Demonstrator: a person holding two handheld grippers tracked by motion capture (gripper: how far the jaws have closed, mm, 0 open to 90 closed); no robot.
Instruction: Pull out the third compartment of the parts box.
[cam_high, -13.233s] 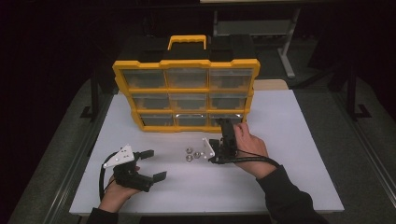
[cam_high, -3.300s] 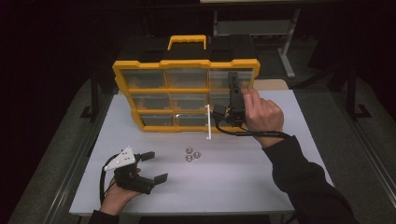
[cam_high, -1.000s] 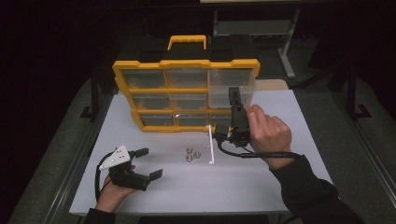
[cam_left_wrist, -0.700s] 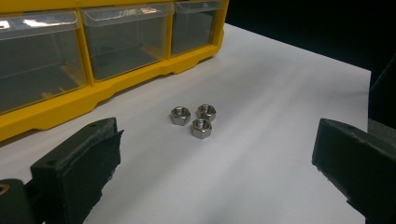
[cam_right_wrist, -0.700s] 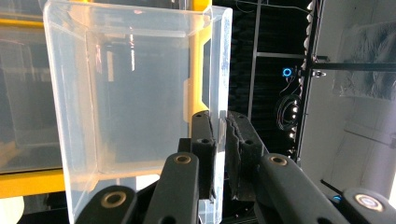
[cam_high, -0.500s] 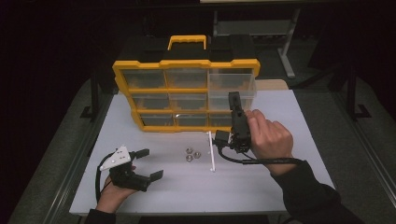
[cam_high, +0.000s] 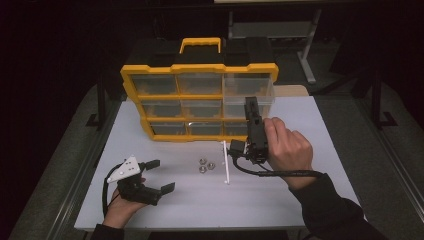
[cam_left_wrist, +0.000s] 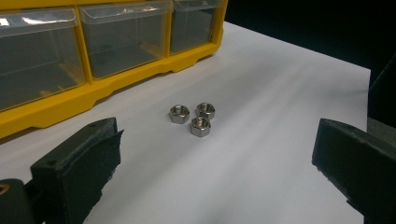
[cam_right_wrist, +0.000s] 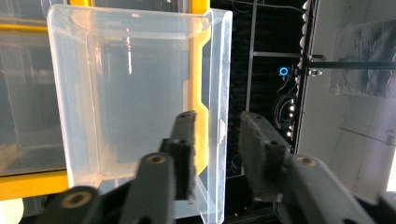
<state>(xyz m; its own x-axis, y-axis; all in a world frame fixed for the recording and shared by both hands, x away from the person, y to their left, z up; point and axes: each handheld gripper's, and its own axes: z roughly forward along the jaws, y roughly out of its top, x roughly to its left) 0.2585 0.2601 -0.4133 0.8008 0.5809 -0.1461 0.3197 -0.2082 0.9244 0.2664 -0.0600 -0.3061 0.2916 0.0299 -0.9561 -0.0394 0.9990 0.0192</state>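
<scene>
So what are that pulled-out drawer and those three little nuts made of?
The drawer looks like clear, glossy plastic: you see the yellow frame through its walls. The nuts look like bare metal, probably steel: silvery grey with bright glints on their six-sided faces.

The high view looks forward and down from above the person's side onto the whole white bench, far enough back to take in the yellow plastic organiser with clear drawers at its far edge. The left gripper view sits low and close over the bench, looking along its two black jaws toward three small steel hex nuts and the organiser's lower drawers; both also appear from the high view. The right gripper view is turned on its side, very close to a clear pulled-out drawer, shared with the high view.
</scene>
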